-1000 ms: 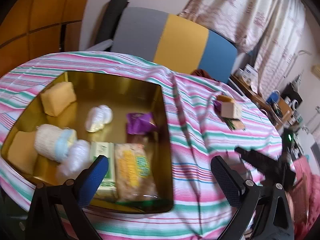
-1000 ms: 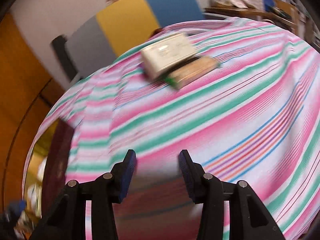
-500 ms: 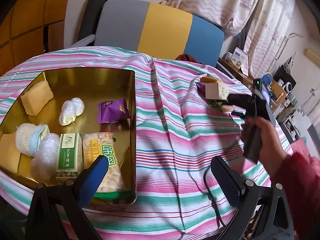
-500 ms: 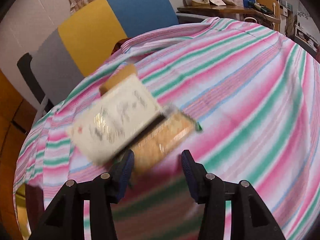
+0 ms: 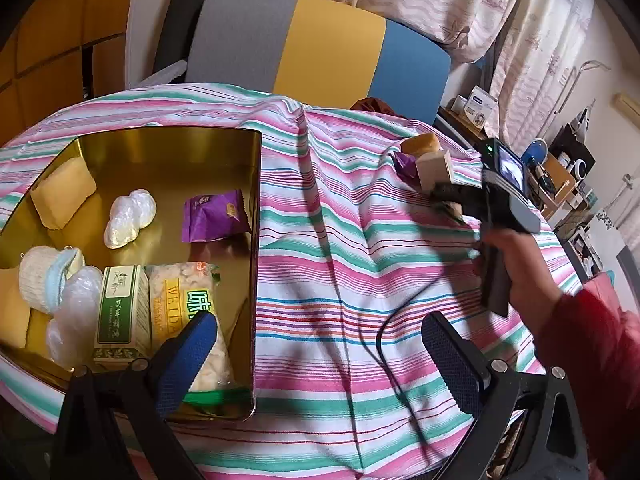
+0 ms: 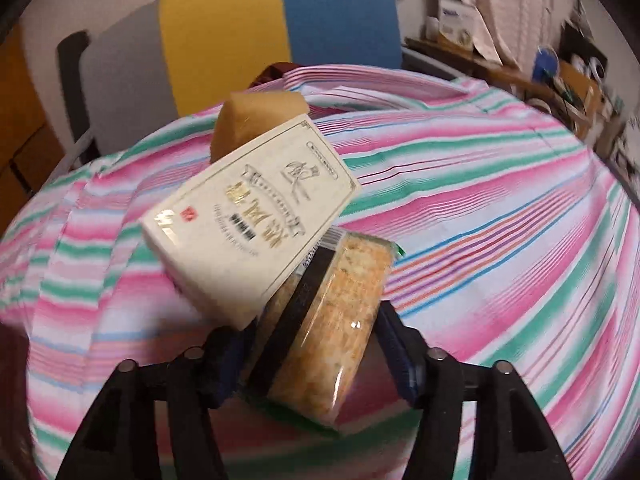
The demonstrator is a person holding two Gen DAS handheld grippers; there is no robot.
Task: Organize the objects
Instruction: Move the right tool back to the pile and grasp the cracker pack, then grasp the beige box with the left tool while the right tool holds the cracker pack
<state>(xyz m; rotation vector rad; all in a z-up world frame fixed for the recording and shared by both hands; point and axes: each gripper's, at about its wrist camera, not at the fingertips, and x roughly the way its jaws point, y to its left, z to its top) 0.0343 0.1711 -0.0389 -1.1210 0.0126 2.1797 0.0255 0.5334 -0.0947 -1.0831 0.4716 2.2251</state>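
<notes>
A gold tin [image 5: 256,216] sits on the striped tablecloth at the left and holds several snacks, among them a purple packet [image 5: 214,216] and a green-and-white box [image 5: 120,312]. My left gripper [image 5: 316,356] is open and empty above the tin's near right corner. My right gripper [image 6: 316,344] is open, with its fingers on either side of a clear pack of crispy snack [image 6: 332,320]. A cream box [image 6: 248,216] leans on that pack, with a yellow sponge-like cake [image 6: 256,112] behind it. The same pile [image 5: 430,164] shows in the left wrist view.
A grey, yellow and blue chair back [image 5: 316,44] stands behind the table. A cluttered shelf [image 5: 560,176] is at the right. A black cable [image 5: 384,344] lies across the cloth near my left gripper. A small purple packet [image 5: 404,162] lies beside the pile.
My right gripper has moved forward to the pile, so the snack pack now sits between its fingers. My left gripper has drifted slightly and stays open.
</notes>
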